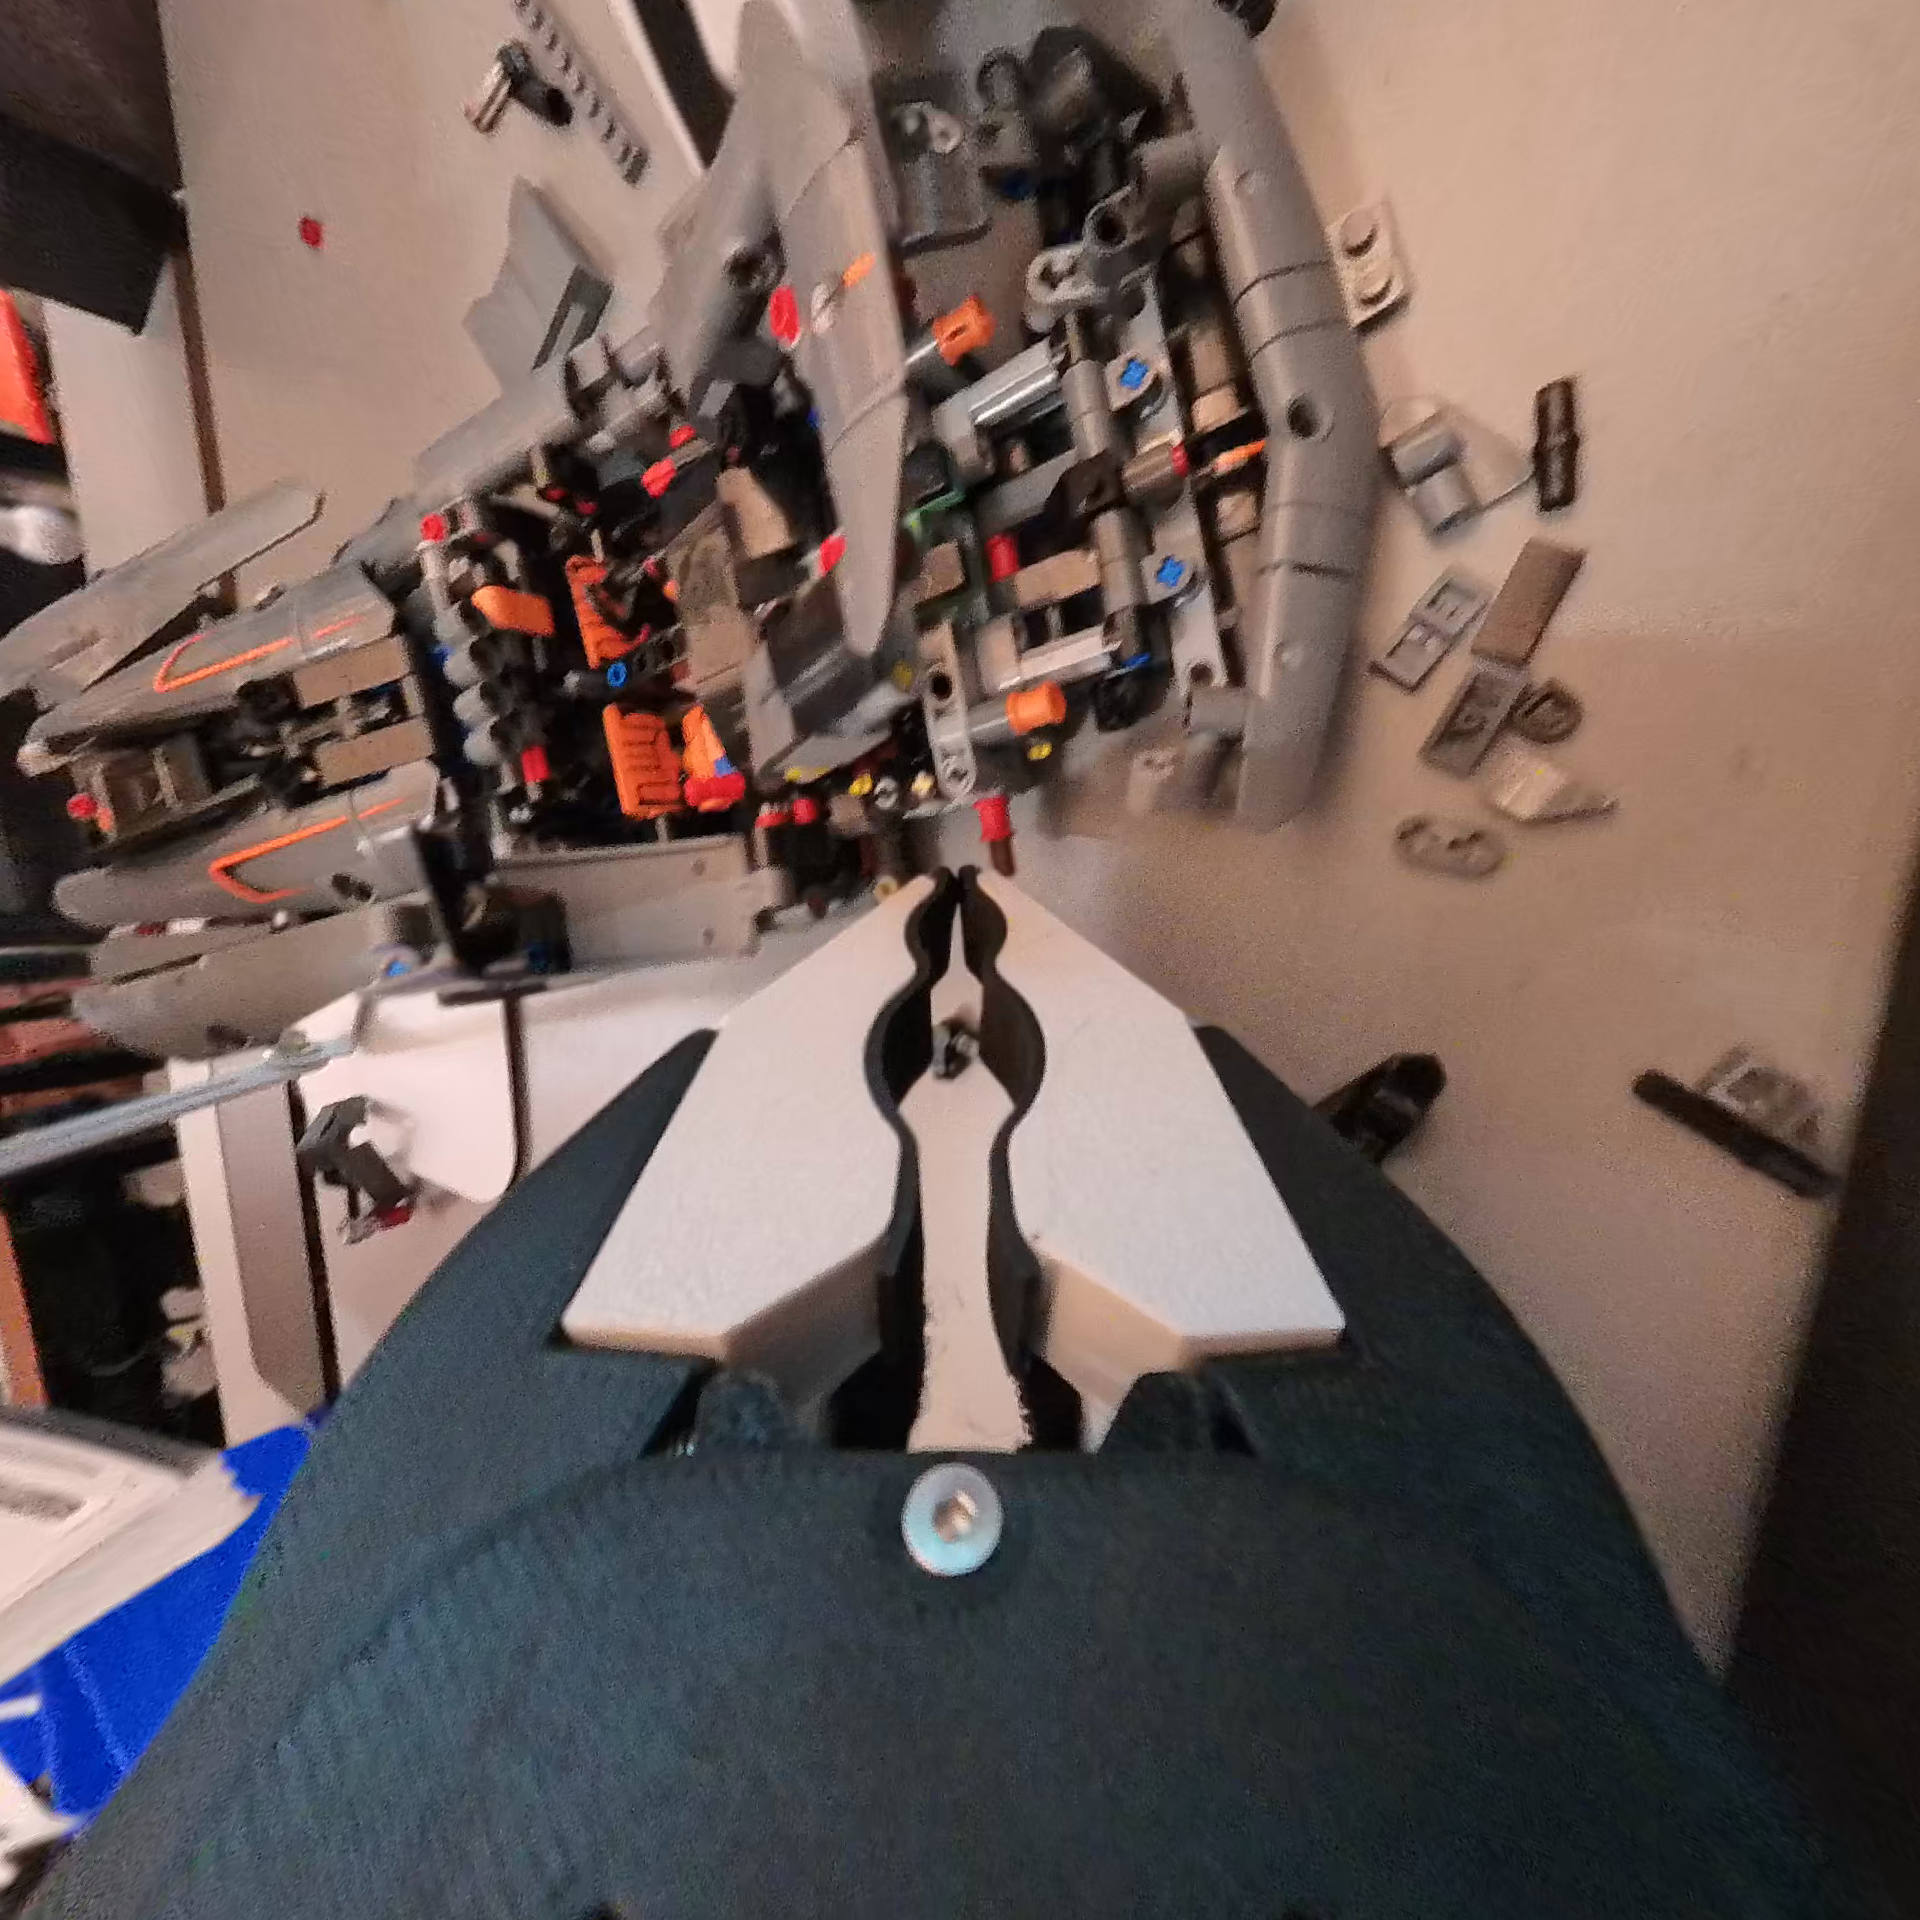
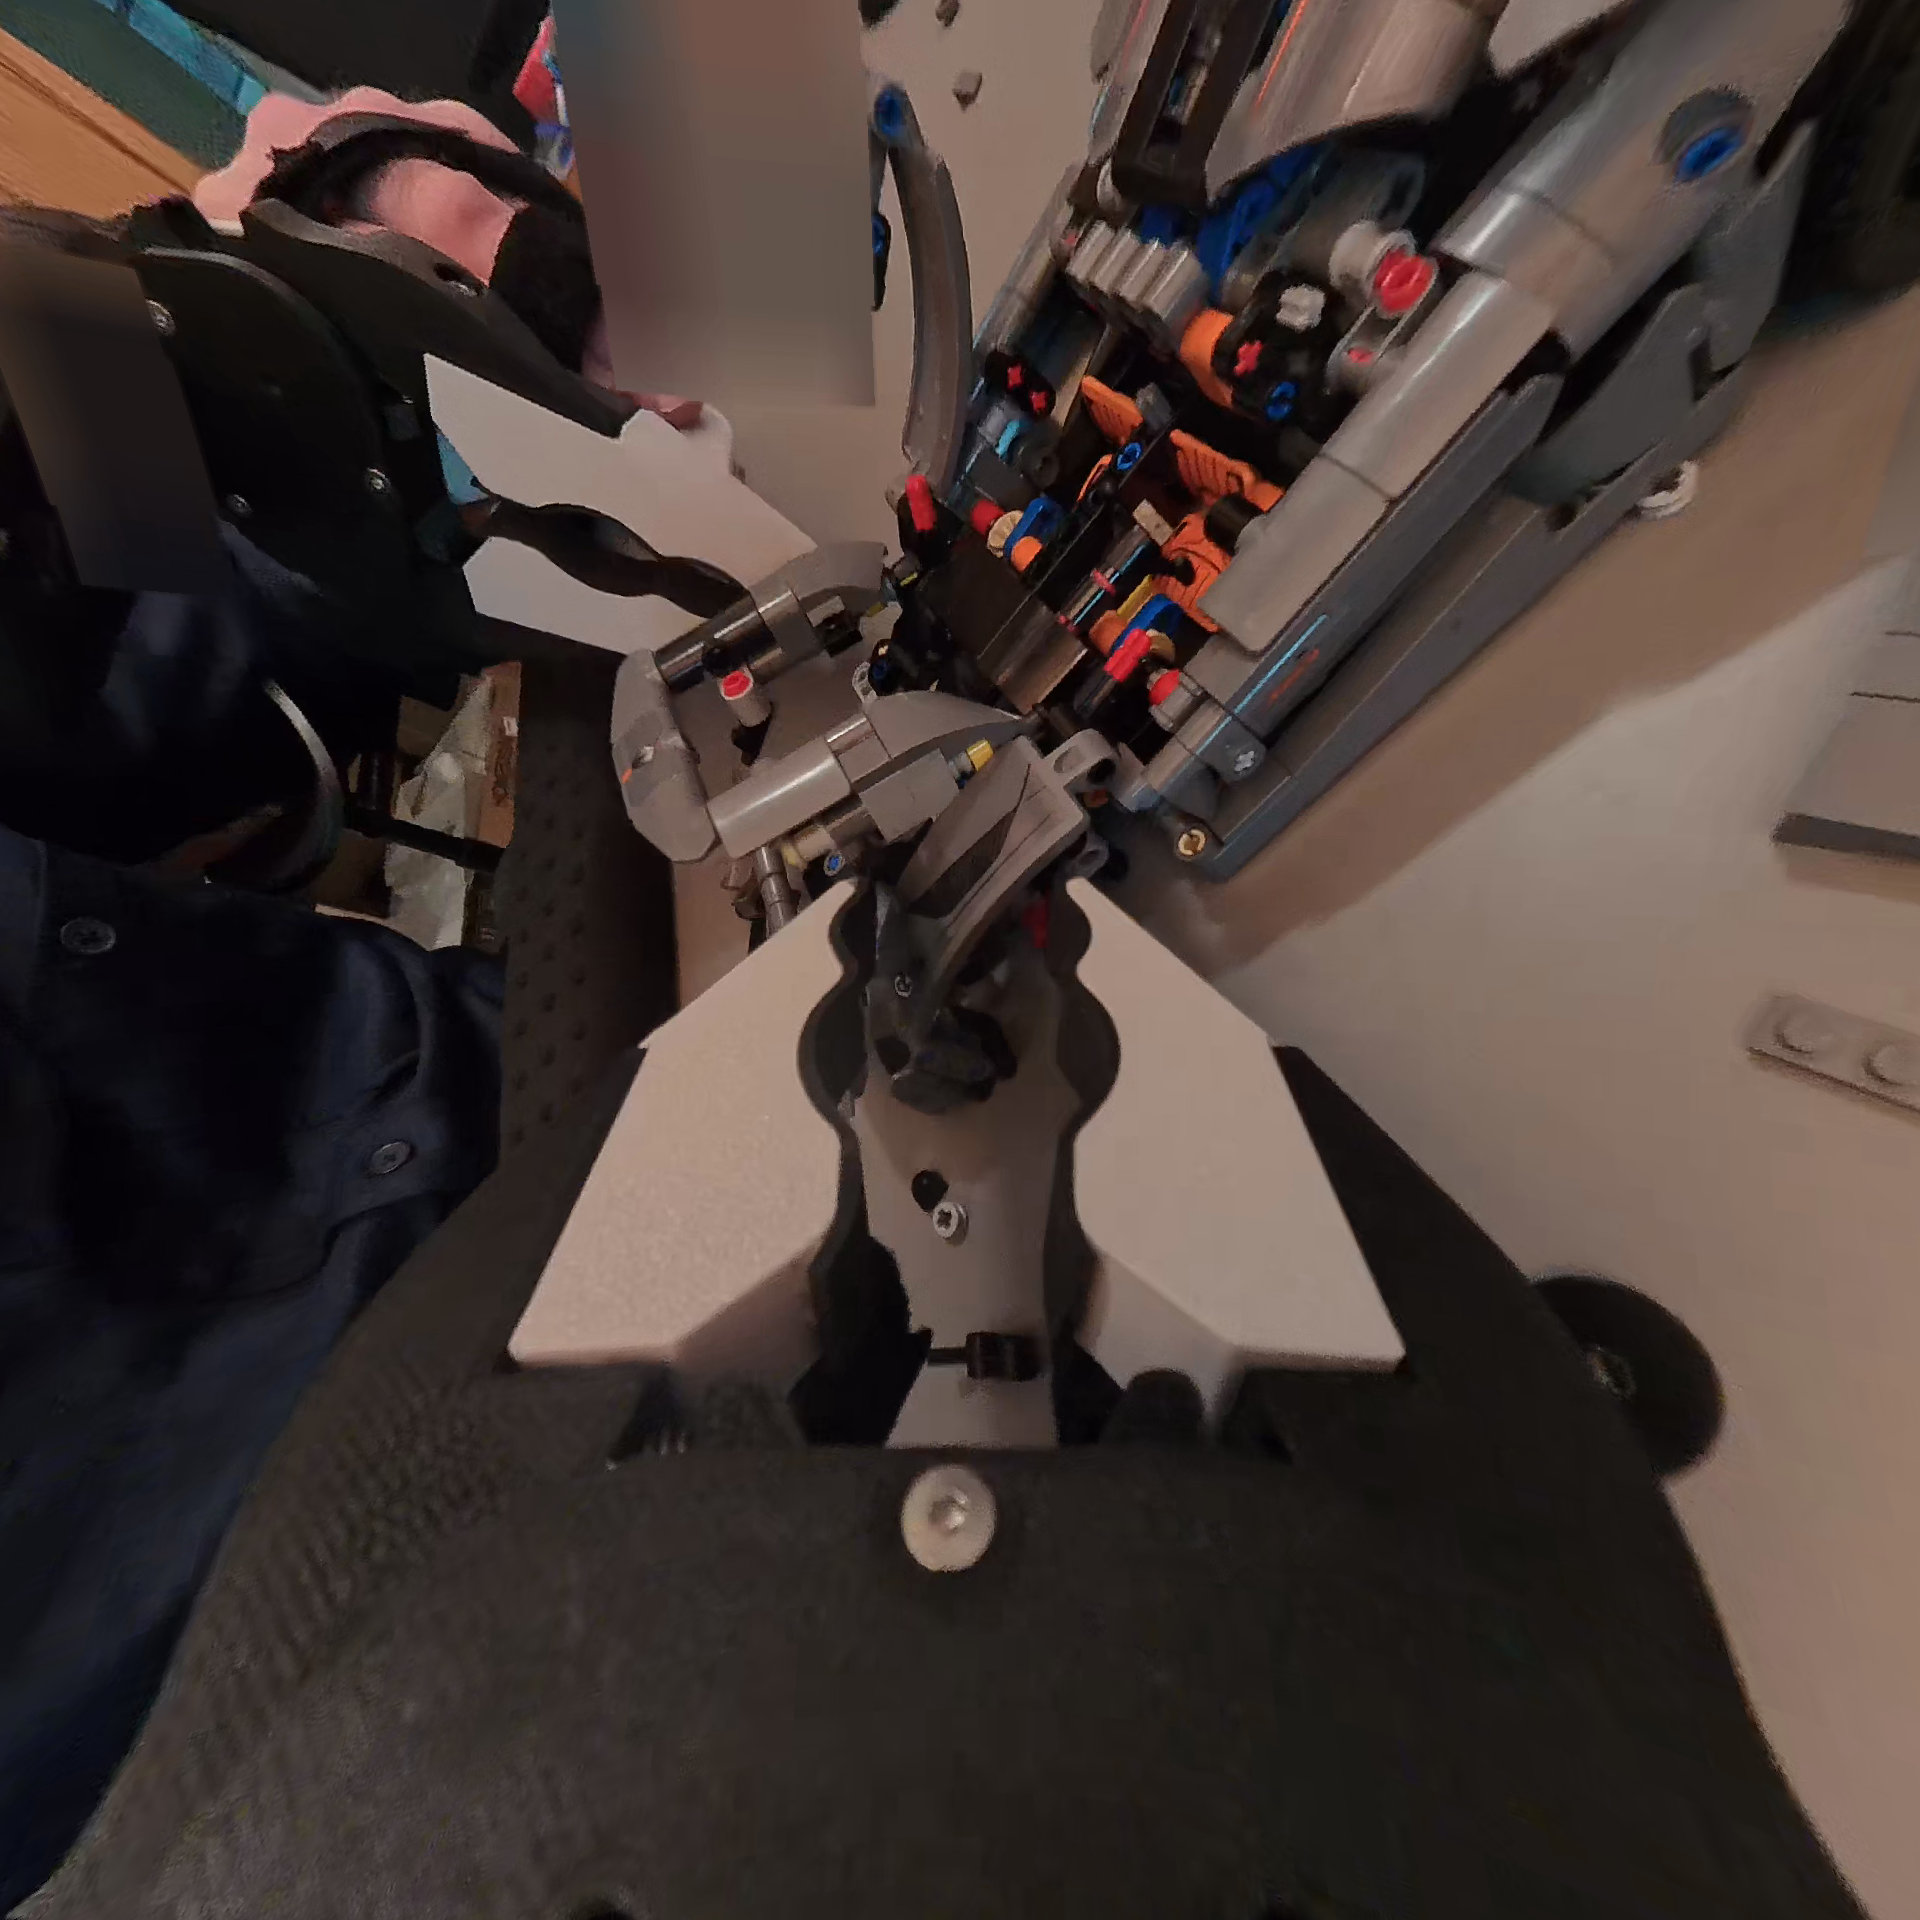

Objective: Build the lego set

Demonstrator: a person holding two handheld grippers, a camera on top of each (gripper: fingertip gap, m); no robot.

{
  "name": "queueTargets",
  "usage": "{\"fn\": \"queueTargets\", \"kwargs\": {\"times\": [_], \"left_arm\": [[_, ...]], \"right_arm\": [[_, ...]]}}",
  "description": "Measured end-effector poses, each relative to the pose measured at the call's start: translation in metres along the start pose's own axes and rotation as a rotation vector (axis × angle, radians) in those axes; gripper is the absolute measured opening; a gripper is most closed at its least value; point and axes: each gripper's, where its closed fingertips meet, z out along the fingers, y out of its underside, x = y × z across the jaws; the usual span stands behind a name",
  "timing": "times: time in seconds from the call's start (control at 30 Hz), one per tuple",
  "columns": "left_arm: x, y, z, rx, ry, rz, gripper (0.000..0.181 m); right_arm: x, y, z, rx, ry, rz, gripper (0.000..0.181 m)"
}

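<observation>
A large grey Lego Technic model [image 1: 790, 540] with orange, red and blue parts lies on the beige table [image 1: 1455, 1299]; it also shows in the right wrist view [image 2: 1299, 499]. My left gripper [image 1: 957, 883] has its tips shut together with nothing visible between them, right at the model's near edge beside a red pin [image 1: 992, 816]. In the right wrist view the left gripper [image 2: 717, 592] touches a grey end section [image 2: 727, 727] of the model. My right gripper [image 2: 966, 914] is shut on a dark grey curved panel [image 2: 977, 883] attached to that end.
Loose grey plates [image 1: 1475, 644] and a black beam [image 1: 1725, 1132] lie on the table right of the model. A studded grey plate [image 2: 1839, 1049] and a dark flat tile [image 2: 1860, 769] lie right of my right gripper. A person's dark blue sleeve [image 2: 208, 1039] fills the left. Spacing between my two grippers at the tips: around 10 centimeters. To reach the studded grey plate [image 2: 1839, 1049] in a straight line is about 11 centimeters for my right fingers, about 20 centimeters for my left. It is also in sight in the left wrist view [image 1: 615, 130].
</observation>
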Motion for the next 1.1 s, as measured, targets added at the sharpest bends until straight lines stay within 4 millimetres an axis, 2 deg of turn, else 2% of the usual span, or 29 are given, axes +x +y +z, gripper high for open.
{"fn": "queueTargets", "kwargs": {"times": [0.17, 0.3, 0.37, 0.43, 0.5, 0.7, 0.83, 1.03, 1.1], "left_arm": [[-0.004, 0.015, -0.010, -0.021, 0.022, -0.057, 0.007], [0.004, 0.021, -0.008, -0.022, 0.066, -0.071, 0.010], [0.007, 0.031, -0.009, -0.058, 0.099, -0.078, 0.019], [0.002, 0.037, -0.011, -0.048, 0.104, -0.117, 0.017], [-0.002, 0.039, -0.013, -0.031, 0.116, -0.173, 0.023], [0.006, 0.045, -0.001, -0.047, 0.174, -0.227, 0.027], [0.006, 0.049, 0.001, -0.063, 0.170, -0.223, 0.017], [-0.002, 0.067, -0.003, -0.118, 0.168, -0.246, 0.016], [-0.006, 0.065, -0.006, -0.094, 0.148, -0.251, 0.016]], "right_arm": [[0.003, -0.004, -0.013, 0.036, 0.023, -0.007, 0.035], [0.002, -0.006, -0.015, 0.044, 0.038, -0.039, 0.037], [0.003, -0.007, -0.015, 0.046, 0.043, -0.043, 0.037], [0.004, -0.007, -0.016, 0.049, 0.052, -0.046, 0.036], [0.004, -0.009, -0.017, 0.058, 0.056, -0.052, 0.036], [0.005, -0.011, -0.017, 0.064, 0.063, -0.059, 0.034], [0.005, -0.010, -0.016, 0.055, 0.074, -0.076, 0.033], [0.002, -0.022, -0.026, 0.117, 0.099, -0.119, 0.037], [-0.002, -0.023, -0.028, 0.123, 0.095, -0.141, 0.041]]}}
